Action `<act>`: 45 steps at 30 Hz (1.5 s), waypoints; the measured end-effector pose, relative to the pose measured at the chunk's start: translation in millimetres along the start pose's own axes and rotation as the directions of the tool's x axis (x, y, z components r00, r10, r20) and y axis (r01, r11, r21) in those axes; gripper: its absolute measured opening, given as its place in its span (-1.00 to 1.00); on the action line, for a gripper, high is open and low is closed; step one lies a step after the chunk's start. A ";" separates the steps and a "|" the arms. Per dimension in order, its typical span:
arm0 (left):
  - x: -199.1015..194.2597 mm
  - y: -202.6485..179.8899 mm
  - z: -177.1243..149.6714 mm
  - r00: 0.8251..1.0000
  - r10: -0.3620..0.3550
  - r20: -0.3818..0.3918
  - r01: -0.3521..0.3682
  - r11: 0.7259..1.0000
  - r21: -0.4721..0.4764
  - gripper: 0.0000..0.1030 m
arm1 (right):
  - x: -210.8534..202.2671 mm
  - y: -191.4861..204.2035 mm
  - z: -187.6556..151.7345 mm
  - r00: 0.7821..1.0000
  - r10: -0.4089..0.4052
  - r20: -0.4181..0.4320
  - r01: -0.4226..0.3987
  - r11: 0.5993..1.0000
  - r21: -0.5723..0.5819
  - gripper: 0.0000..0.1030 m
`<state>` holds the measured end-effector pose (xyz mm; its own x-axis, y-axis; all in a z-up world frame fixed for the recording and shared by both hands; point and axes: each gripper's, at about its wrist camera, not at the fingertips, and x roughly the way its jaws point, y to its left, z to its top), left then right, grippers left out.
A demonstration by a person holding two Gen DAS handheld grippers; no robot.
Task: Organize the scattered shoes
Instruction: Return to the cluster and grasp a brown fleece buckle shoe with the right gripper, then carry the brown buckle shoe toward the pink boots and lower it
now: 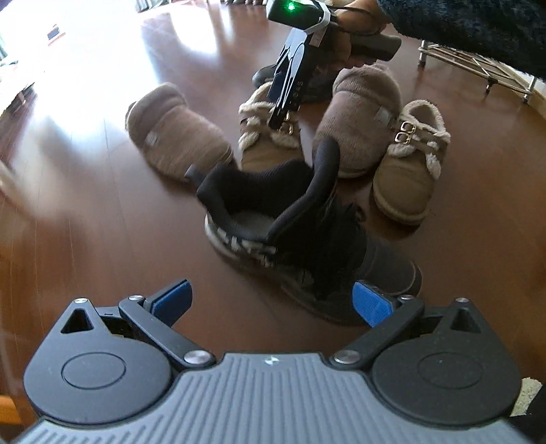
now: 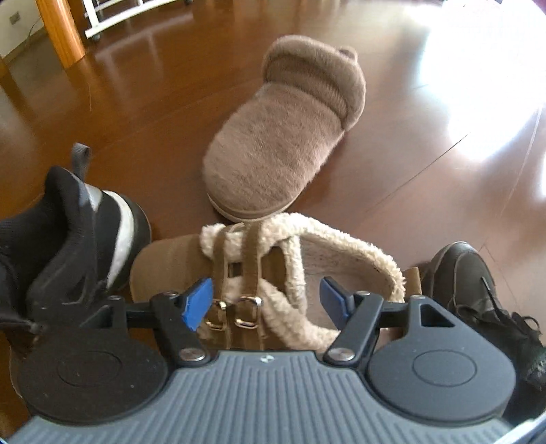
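Right gripper (image 2: 262, 302) spread wide, straddling buckled fleece-lined shoe (image 2: 273, 273), positioned for grasp; left gripper (image 1: 271, 300) released above black sneaker (image 1: 290, 235).

**A lived-in home, seen at floor level**

This is a room in a home. The floor (image 1: 102, 205) is glossy, reddish-brown wood boards, with strong daylight glaring off them. Everyday footwear lies scattered across it: two fuzzy brown slippers (image 2: 283, 136), fleece-lined tan shoes with buckles (image 1: 409, 164), and black sneakers (image 1: 290, 232), the mix a household leaves by a door or in a living room. At one edge stands a low metal wire rack (image 1: 477, 68). In the right wrist view a rounded wooden post (image 2: 61, 30) rises from the floor, beside a white frame on small casters (image 2: 109, 24) and a wall outlet (image 2: 14, 17).
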<state>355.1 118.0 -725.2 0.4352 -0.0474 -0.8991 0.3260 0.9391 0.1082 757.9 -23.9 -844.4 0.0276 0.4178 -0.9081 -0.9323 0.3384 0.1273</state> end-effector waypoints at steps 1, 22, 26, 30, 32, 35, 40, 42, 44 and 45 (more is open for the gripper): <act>-0.1 0.6 -2.3 1.000 0.002 -0.013 -0.002 1.000 -0.005 0.96 | 2.6 -3.7 1.0 1.000 0.025 -0.002 -0.025 1.000 0.012 0.28; -9.4 3.2 -20.2 0.999 0.014 -0.051 -0.014 1.000 0.005 0.96 | -4.4 32.3 -20.8 0.991 0.089 0.099 -0.080 0.992 -0.092 -0.68; -17.7 -1.8 -19.6 1.000 0.000 -0.018 0.000 0.999 0.035 0.96 | -37.4 43.4 -12.7 0.986 0.043 0.160 -0.029 0.996 -0.086 -0.71; -32.1 -6.3 -18.4 0.999 -0.015 0.039 0.013 0.998 0.065 0.97 | -93.9 53.8 -7.9 0.975 -0.020 0.219 0.038 0.996 -0.076 -0.70; -41.6 -8.4 -19.3 0.997 -0.028 0.075 0.022 0.996 0.081 0.97 | -114.2 59.2 -8.0 0.975 -0.045 0.219 0.064 0.995 -0.082 -0.71; -51.5 -12.6 -24.0 0.992 -0.057 0.112 0.044 0.993 0.109 0.97 | -151.5 78.0 -18.8 0.976 -0.075 0.206 0.097 0.990 -0.101 -0.71; -57.1 -25.6 -29.6 0.981 -0.129 0.145 0.104 0.980 0.170 0.97 | -198.6 131.9 -65.9 0.988 -0.099 0.116 0.110 0.990 -0.093 -0.71; -56.7 -34.4 -31.4 0.973 -0.171 0.154 0.137 0.969 0.207 0.97 | -206.8 162.8 -93.6 0.995 -0.082 0.058 0.086 0.993 -0.078 -0.71; -53.0 -48.7 -31.7 0.963 -0.221 0.154 0.178 0.950 0.255 0.97 | -205.0 184.9 -113.4 0.998 -0.057 0.010 0.058 0.997 -0.051 -0.71; -51.9 -53.0 -32.3 0.959 -0.238 0.152 0.192 0.944 0.268 0.97 | -198.8 199.8 -130.6 0.999 -0.029 -0.040 0.028 0.999 -0.024 -0.70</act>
<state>288.1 81.7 -698.0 0.4674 -0.3204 -0.8239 0.6158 0.7867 0.0434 519.1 -149.5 -690.5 0.0405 0.3741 -0.9265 -0.9396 0.3297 0.0920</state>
